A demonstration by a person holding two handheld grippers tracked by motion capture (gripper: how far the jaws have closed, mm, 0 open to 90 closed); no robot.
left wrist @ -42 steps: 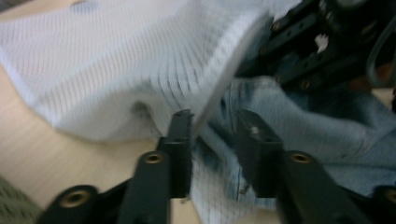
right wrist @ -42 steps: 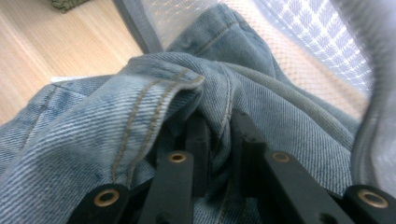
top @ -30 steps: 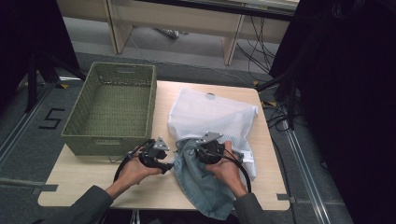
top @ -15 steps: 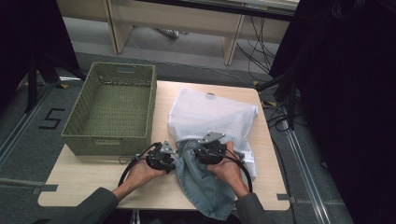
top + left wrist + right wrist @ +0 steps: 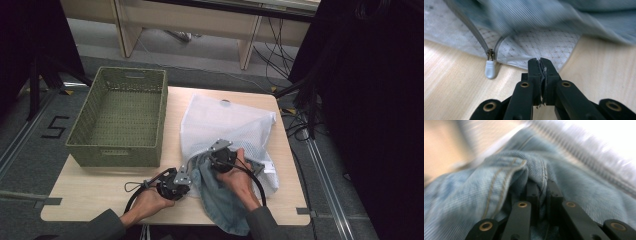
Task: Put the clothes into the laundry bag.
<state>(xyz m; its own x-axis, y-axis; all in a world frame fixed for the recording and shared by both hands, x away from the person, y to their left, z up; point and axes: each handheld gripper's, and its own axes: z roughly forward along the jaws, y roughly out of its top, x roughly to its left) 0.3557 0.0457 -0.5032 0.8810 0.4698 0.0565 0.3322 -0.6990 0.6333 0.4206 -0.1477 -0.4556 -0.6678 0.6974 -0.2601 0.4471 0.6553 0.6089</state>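
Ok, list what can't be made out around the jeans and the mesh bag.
- High view: how far the jeans reach inside the mesh bag; the mesh and the right hand cover them.
- Left gripper view: the bag's opening past the zipper pull; blurred.
- Right gripper view: the bag's zipper; blurred.

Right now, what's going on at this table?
A person works a gripper in each hand at a white mesh laundry bag on the wooden table. The right gripper is shut on a fold of blue jeans at the bag's open zipper. The left gripper has just been closing and pinches the bag's edge beside the zipper pull. The green basket stands apart.
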